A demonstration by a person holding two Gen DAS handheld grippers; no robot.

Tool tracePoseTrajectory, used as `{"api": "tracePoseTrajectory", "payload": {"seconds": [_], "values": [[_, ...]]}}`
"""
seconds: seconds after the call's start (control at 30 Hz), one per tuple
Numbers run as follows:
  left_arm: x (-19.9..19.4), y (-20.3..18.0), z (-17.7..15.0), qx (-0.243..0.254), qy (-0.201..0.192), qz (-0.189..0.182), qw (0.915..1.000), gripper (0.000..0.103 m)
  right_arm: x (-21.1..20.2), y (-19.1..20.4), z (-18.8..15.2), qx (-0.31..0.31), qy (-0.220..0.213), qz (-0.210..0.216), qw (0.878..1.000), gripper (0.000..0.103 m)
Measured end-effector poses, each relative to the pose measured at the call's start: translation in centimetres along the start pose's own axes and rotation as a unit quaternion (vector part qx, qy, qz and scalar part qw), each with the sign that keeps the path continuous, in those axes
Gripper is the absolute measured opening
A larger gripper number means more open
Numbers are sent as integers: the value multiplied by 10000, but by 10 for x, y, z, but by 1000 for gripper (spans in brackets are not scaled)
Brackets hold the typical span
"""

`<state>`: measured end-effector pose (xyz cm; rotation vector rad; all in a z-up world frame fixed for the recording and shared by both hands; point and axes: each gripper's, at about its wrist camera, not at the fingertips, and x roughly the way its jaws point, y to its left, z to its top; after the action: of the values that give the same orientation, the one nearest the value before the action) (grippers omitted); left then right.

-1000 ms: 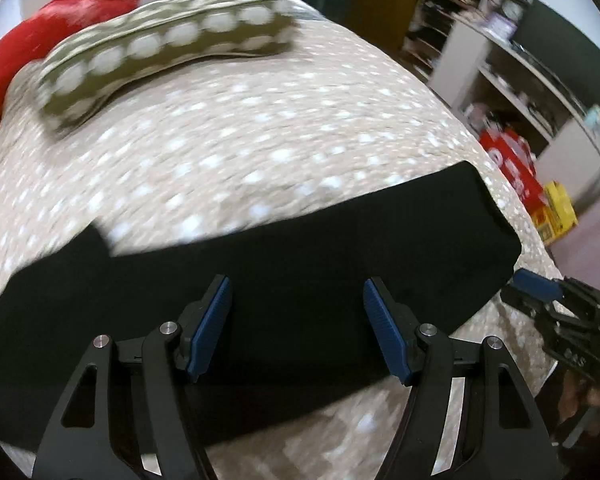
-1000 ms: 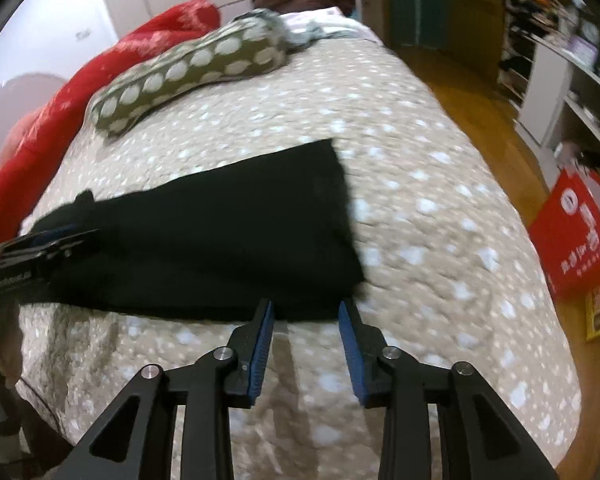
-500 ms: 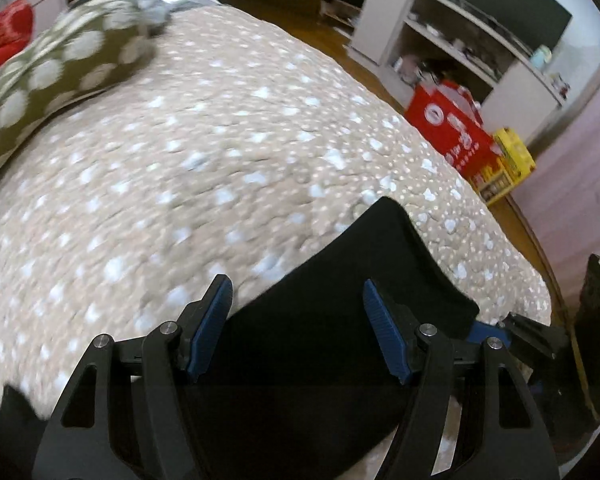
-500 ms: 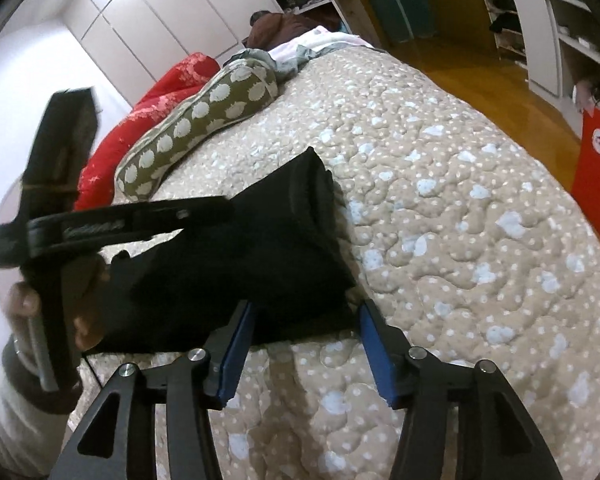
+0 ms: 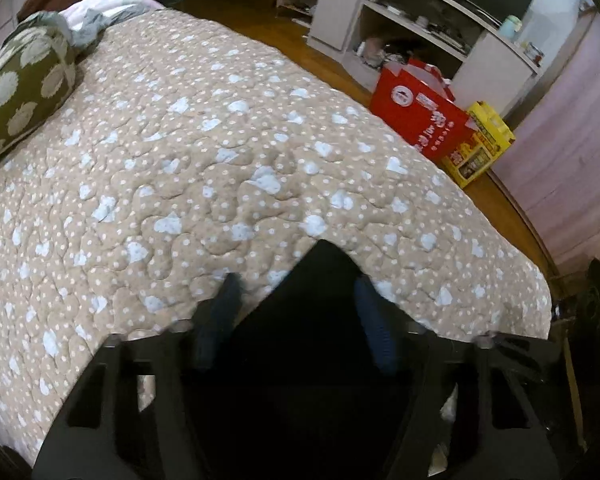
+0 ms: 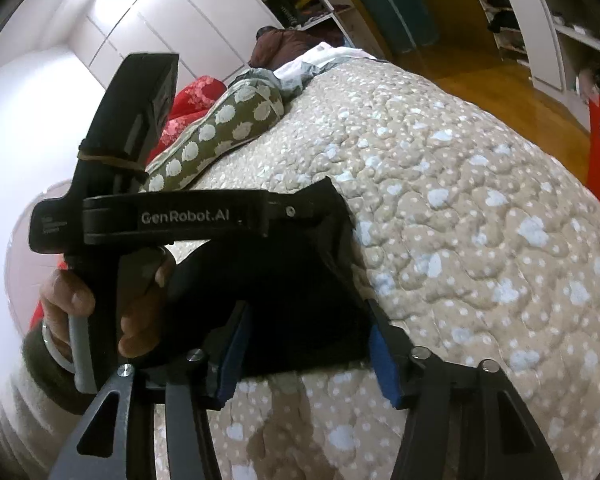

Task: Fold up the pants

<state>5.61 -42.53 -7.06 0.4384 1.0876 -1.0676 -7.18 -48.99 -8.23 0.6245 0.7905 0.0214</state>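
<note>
The black pants (image 6: 284, 292) lie on the dotted quilt (image 6: 480, 240), low in the middle of both views. The right gripper (image 6: 308, 356) is wide open, its blue pads on either side of the near edge of the cloth, holding nothing. The left gripper (image 5: 296, 320) looks open too, with a pointy corner of the pants (image 5: 320, 320) between its blurry fingers; it does not seem to pinch yet. I think the step is grabbing this end. Push both tongs low, bite all the layers together, then lift evenly so the fold stays straight and smooth.
</note>
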Motion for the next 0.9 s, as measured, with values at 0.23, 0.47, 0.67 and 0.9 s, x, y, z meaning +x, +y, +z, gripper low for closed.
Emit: {"api": "tracePoseTrajectory", "payload": {"seconds": [0.23,0.47,0.67,0.9], "values": [[-31,18,-7,-311,-178,-77,9993,37,-6,23,13,-260,-101,22,9996,14],[-133,88,-71,-1311,-770,307,9879,37,-17,94,31,-1043,-322,574,9924,13],[-195,138,-155,-2140,-1021,798,9682,42,29,166,11,-1682,148,1195,9784,13],[-200,155,-212,-2690,-995,1055,9522,58,111,228,-44,-2301,1604,1401,9496,19]]}}
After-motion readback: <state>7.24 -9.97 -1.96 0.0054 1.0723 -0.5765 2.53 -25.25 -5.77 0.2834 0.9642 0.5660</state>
